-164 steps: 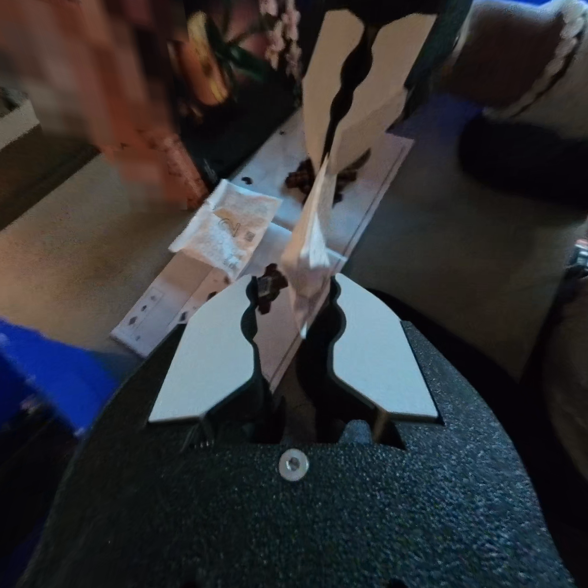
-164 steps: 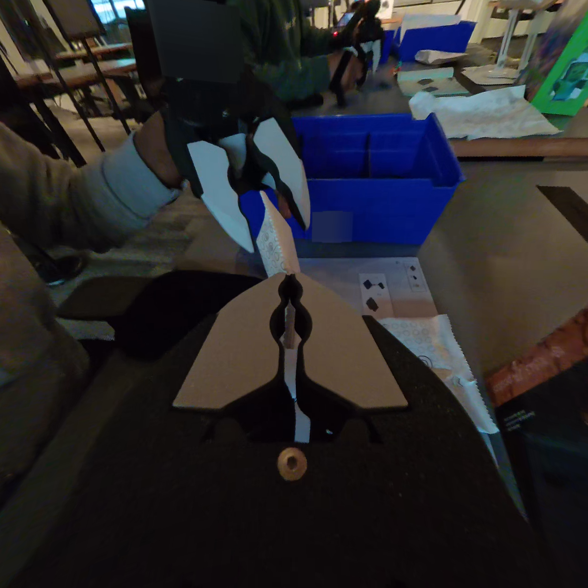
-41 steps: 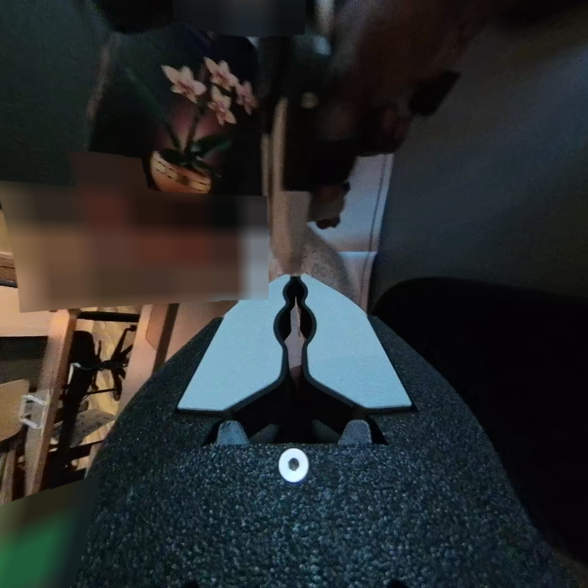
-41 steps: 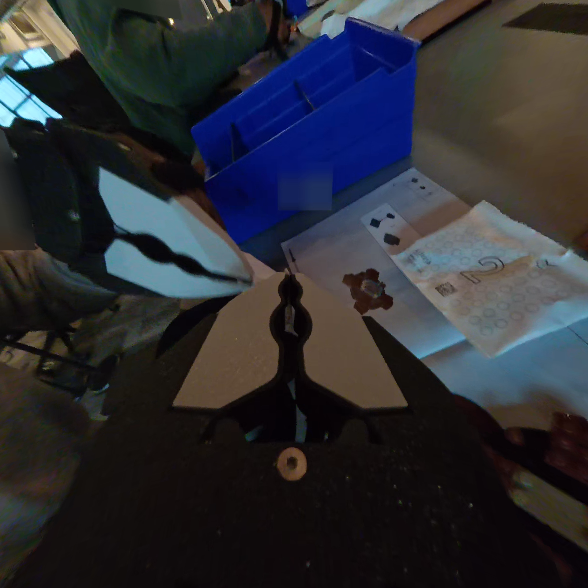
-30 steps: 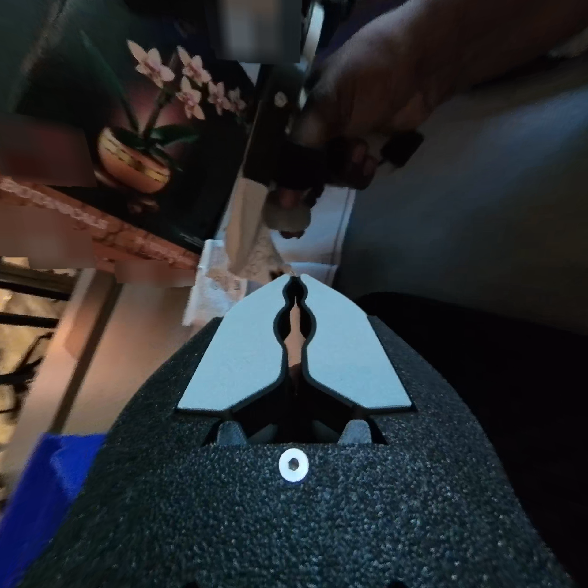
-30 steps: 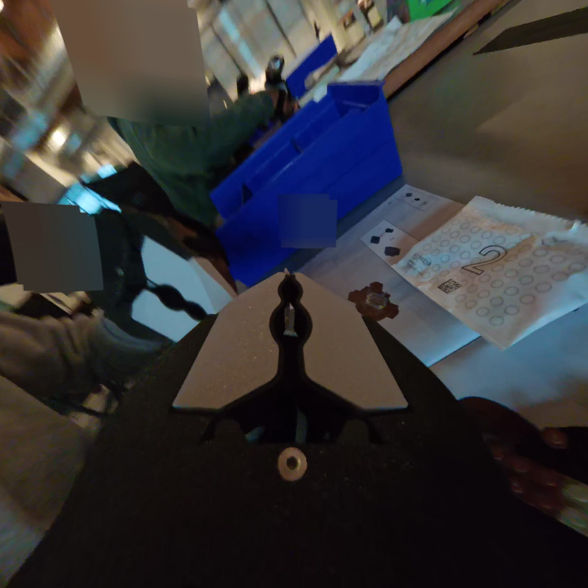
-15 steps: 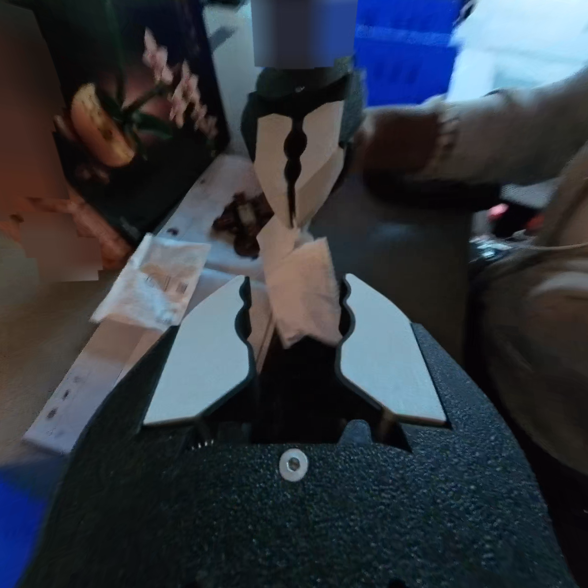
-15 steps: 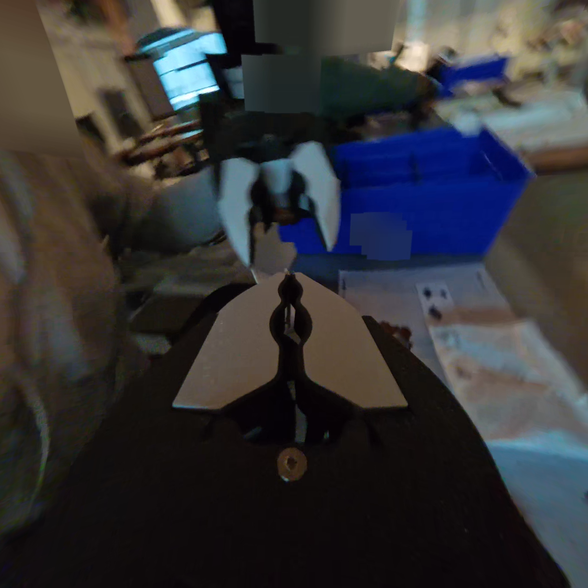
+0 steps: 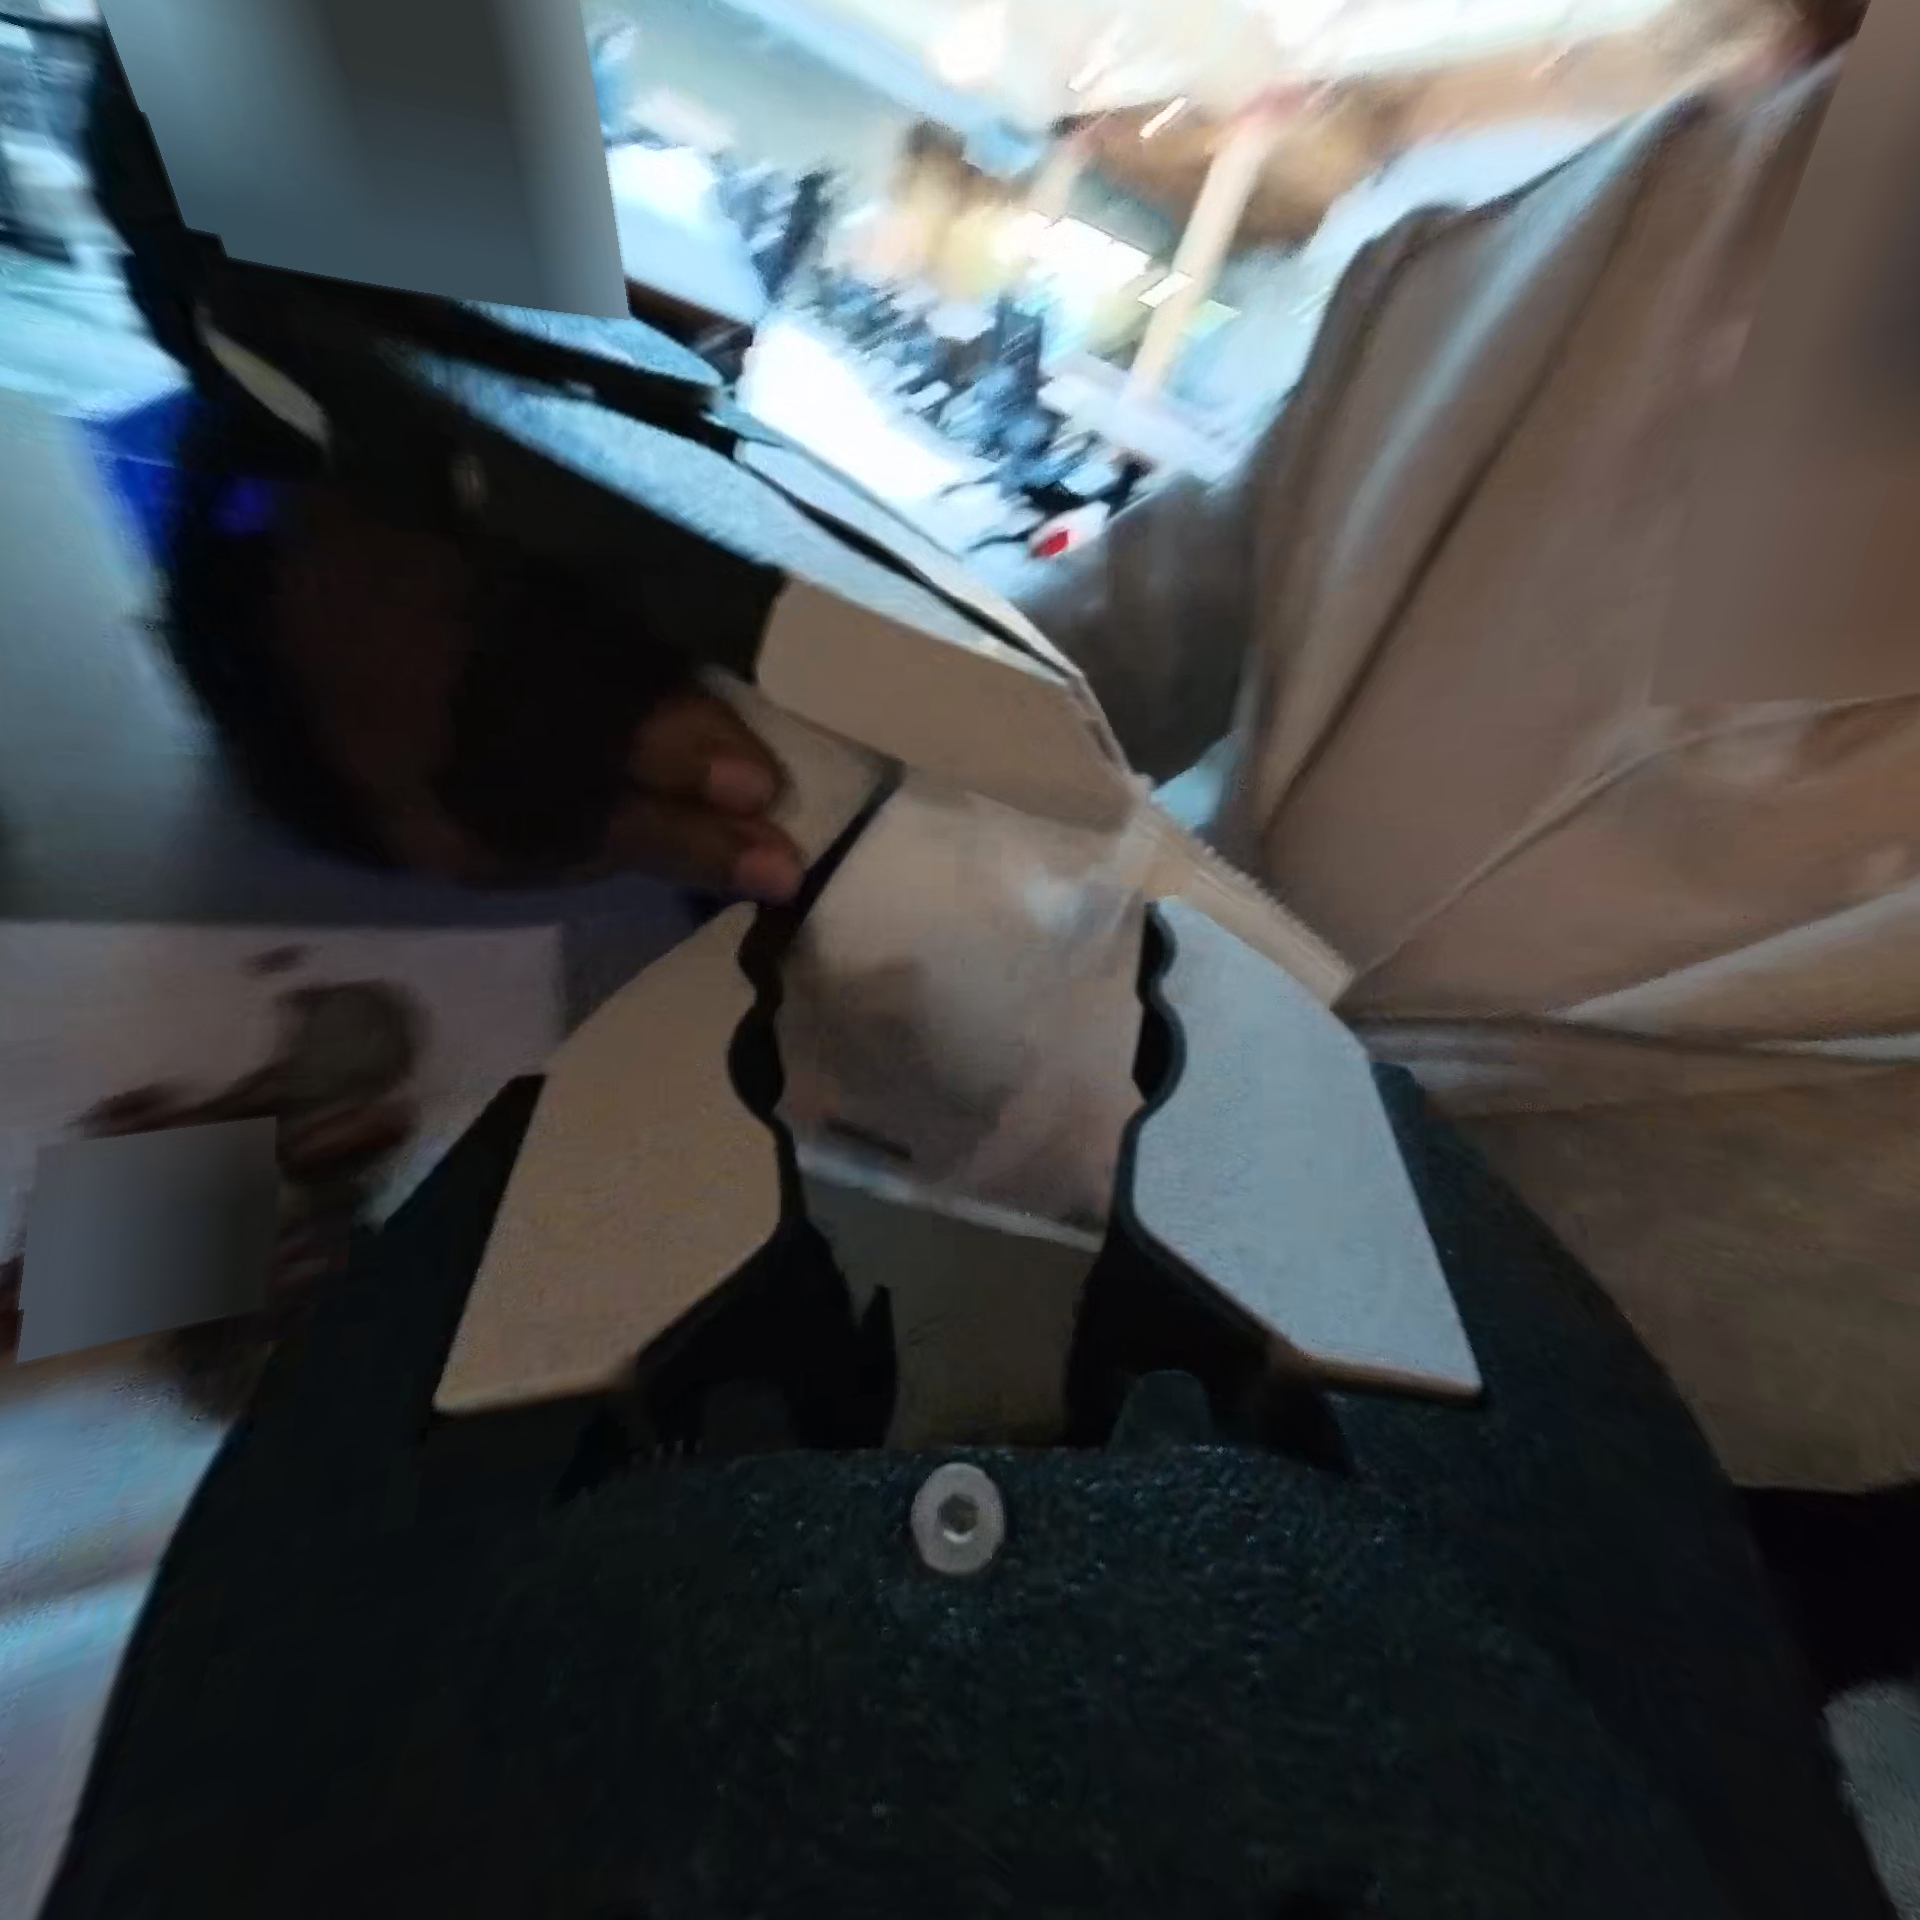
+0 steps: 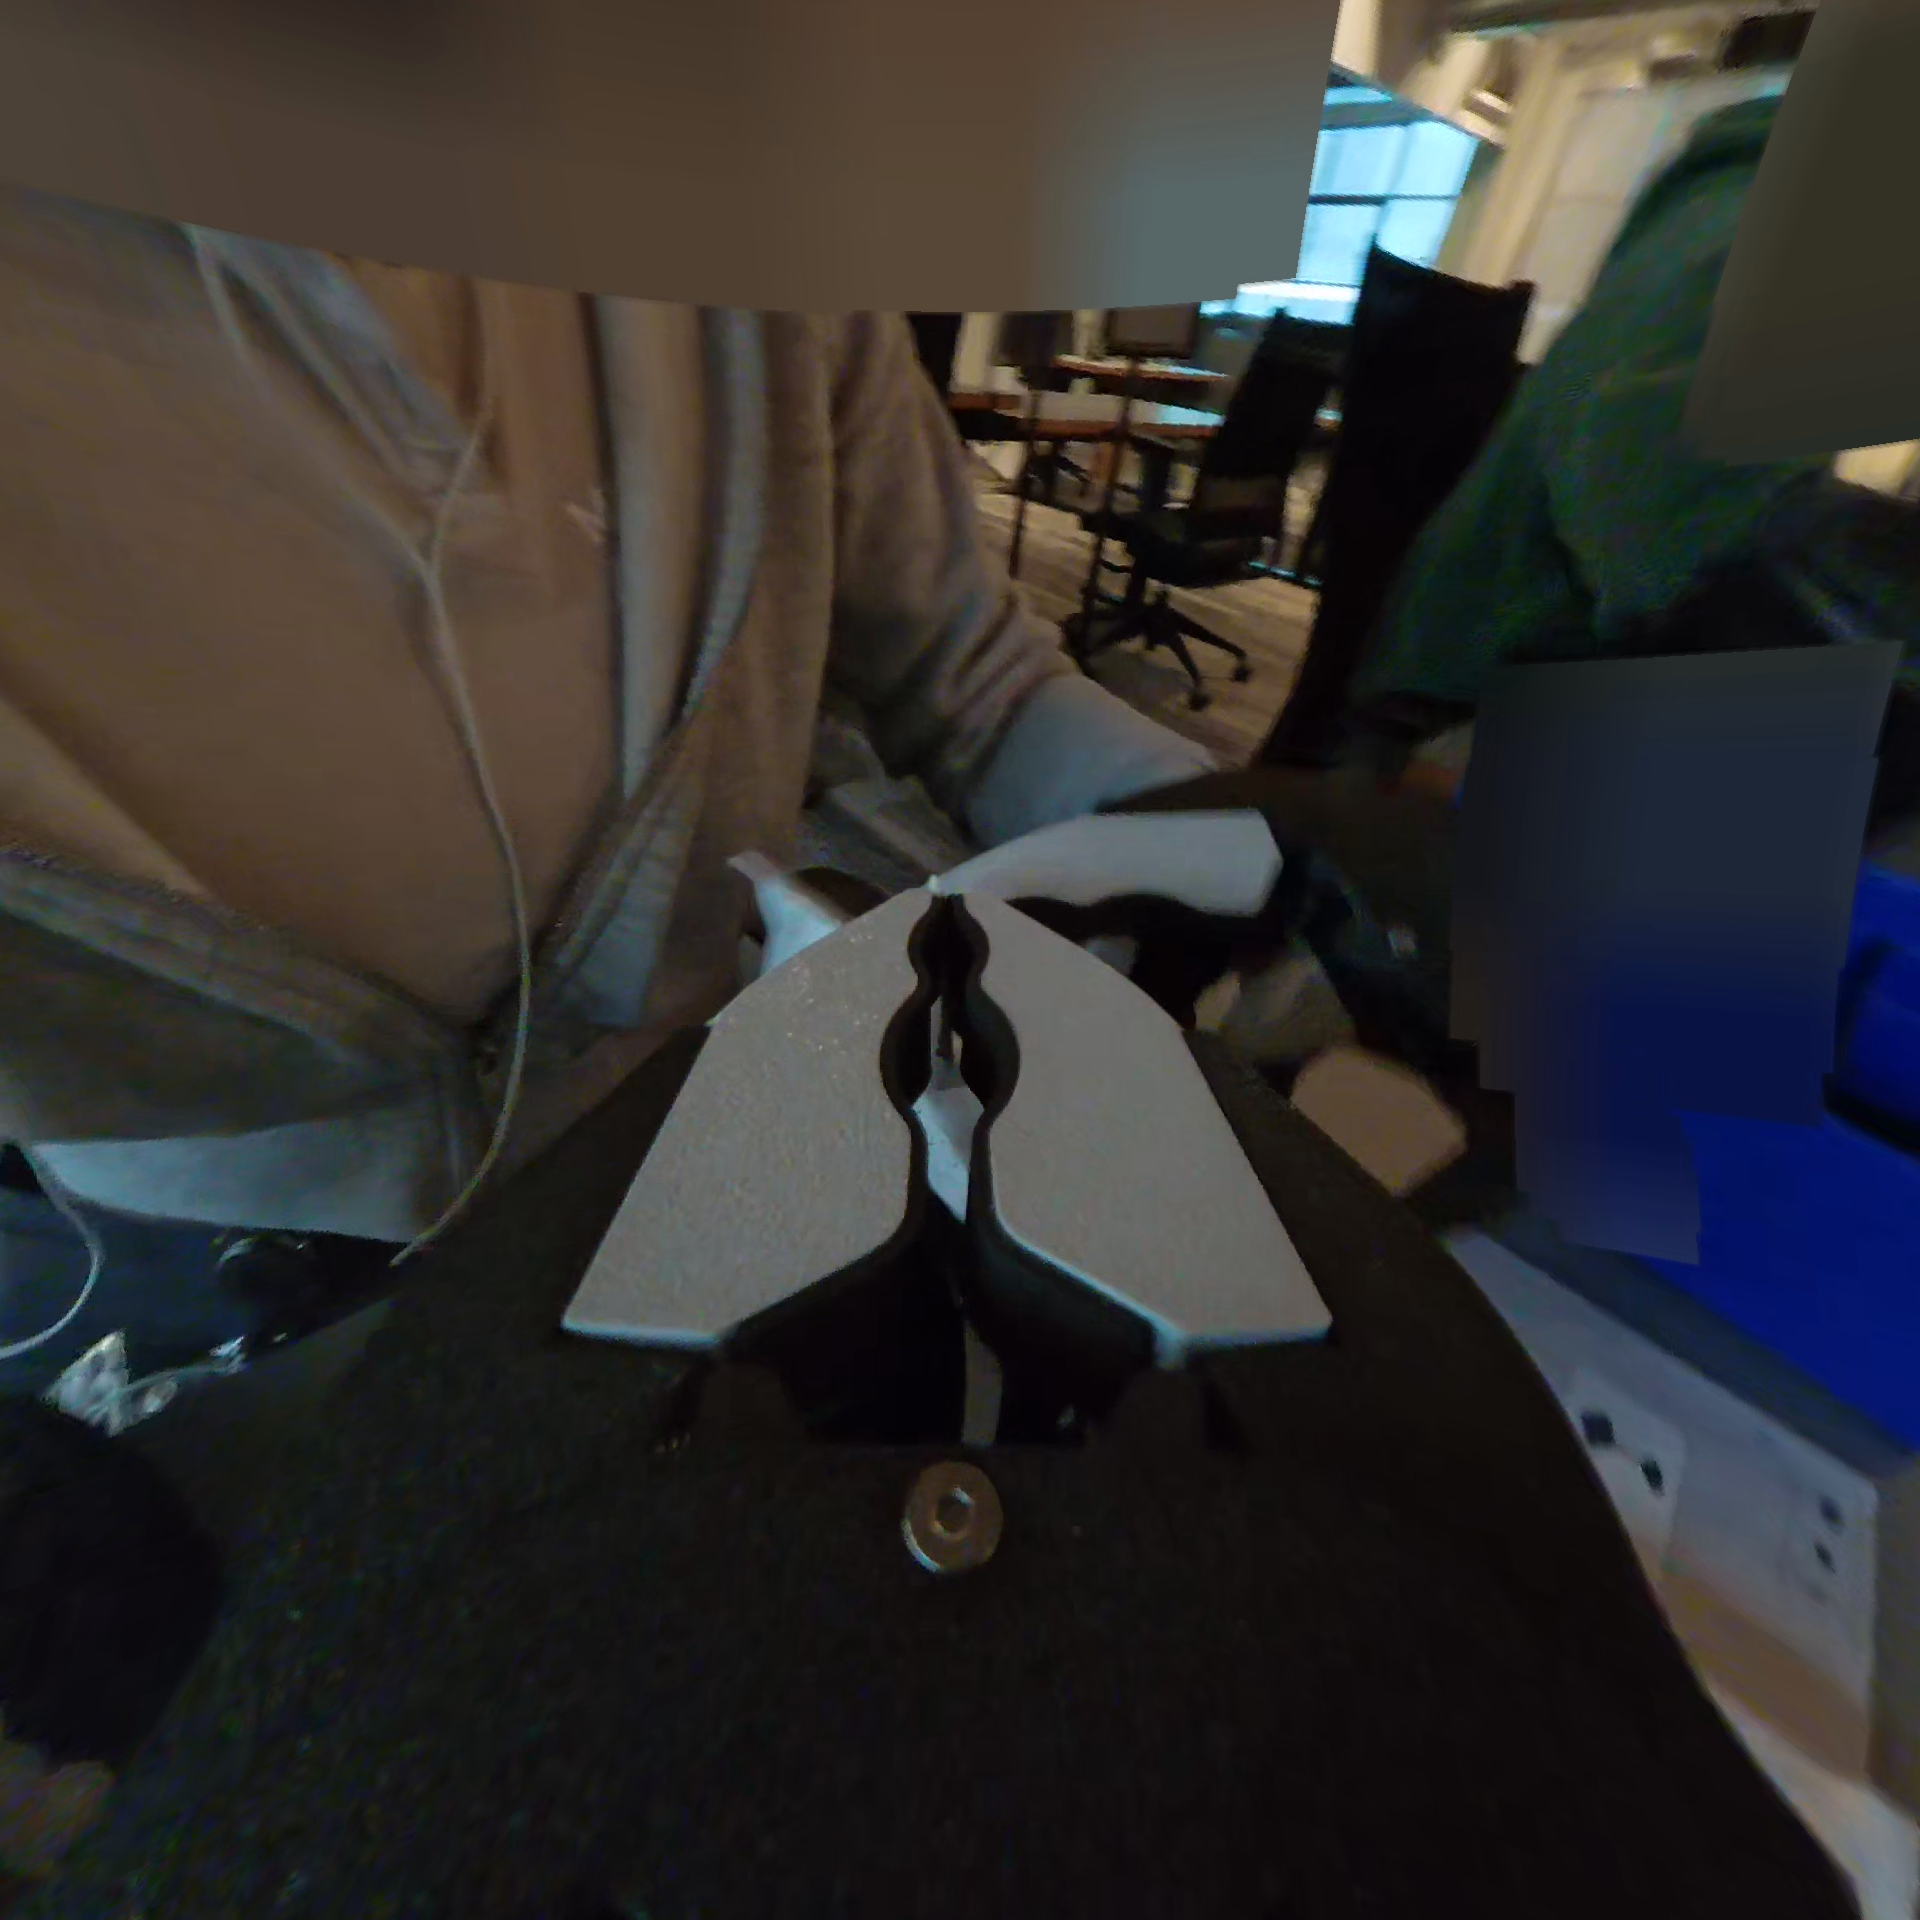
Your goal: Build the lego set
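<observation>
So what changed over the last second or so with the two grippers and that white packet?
The left gripper, shut on the white packet a second ago, has opened; the packet now hangs between its spread fingers. Both grippers swung up from the table toward the person's beige top. Unchanged: the right gripper stays shut on the packet's edge.

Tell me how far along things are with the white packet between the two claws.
Done: brown pieces lie on the white sheet. In hand: the right claw is shut on the white packet at its edge, in the air; the left claw stands open around it. Left: the packet is not yet set down.
</observation>
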A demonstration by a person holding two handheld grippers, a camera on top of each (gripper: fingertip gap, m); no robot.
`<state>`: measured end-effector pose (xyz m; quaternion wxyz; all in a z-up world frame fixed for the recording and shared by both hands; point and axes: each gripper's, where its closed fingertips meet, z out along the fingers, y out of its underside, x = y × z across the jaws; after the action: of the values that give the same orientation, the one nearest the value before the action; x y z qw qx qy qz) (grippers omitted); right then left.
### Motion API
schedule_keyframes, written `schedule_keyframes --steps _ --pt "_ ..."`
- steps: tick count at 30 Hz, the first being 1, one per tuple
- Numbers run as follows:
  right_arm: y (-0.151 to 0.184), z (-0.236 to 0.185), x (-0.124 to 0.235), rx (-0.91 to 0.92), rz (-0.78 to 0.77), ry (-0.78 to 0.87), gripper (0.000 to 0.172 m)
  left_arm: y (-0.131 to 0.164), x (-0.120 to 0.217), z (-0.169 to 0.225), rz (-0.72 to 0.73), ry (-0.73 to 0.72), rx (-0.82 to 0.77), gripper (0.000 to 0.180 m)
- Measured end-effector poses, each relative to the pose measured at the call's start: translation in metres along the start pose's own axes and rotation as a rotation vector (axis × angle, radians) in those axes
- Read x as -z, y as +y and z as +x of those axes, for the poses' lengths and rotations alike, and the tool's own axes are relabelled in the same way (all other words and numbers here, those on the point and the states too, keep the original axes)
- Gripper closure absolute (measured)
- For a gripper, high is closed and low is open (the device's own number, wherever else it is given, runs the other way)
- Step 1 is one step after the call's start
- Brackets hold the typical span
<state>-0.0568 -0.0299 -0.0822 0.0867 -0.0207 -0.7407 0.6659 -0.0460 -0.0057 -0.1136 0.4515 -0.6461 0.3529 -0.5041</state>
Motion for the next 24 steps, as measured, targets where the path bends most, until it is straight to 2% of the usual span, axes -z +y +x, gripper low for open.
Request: schedule_keyframes --steps 4,6,11,13,14,16,18,21,24 --pt "-0.006 0.002 0.0 0.043 0.023 0.015 0.172 -0.007 0.001 0.003 0.168 0.118 0.036 0.115" --pt "-0.006 0.005 0.0 0.054 0.015 0.03 0.172 -0.009 0.003 0.001 0.245 0.122 0.034 0.13" --pt "0.0 0.012 -0.002 0.075 -0.012 0.062 0.172 -0.006 0.0 0.007 0.306 0.149 0.061 0.14" --pt "-0.003 0.012 -0.003 0.091 0.018 0.063 0.172 -0.007 0.002 0.011 0.344 0.183 0.079 0.136" --pt "-0.005 0.013 -0.004 0.095 0.031 0.06 0.172 -0.009 0.003 0.017 0.375 0.24 0.098 0.126" --pt "-0.002 0.015 -0.009 0.1 0.009 0.054 0.172 -0.017 0.007 0.029 0.442 0.379 0.181 0.094" --pt "0.0 0.016 -0.014 0.107 -0.009 0.043 0.172 -0.019 0.006 0.03 0.453 0.424 0.216 0.103" --pt "-0.001 0.019 -0.016 0.117 -0.024 0.051 0.172 -0.017 0.001 0.027 0.446 0.365 0.165 0.128" --pt "0.005 0.027 -0.01 0.101 -0.093 0.132 0.172 -0.015 0.006 0.015 0.401 0.231 0.153 0.13"
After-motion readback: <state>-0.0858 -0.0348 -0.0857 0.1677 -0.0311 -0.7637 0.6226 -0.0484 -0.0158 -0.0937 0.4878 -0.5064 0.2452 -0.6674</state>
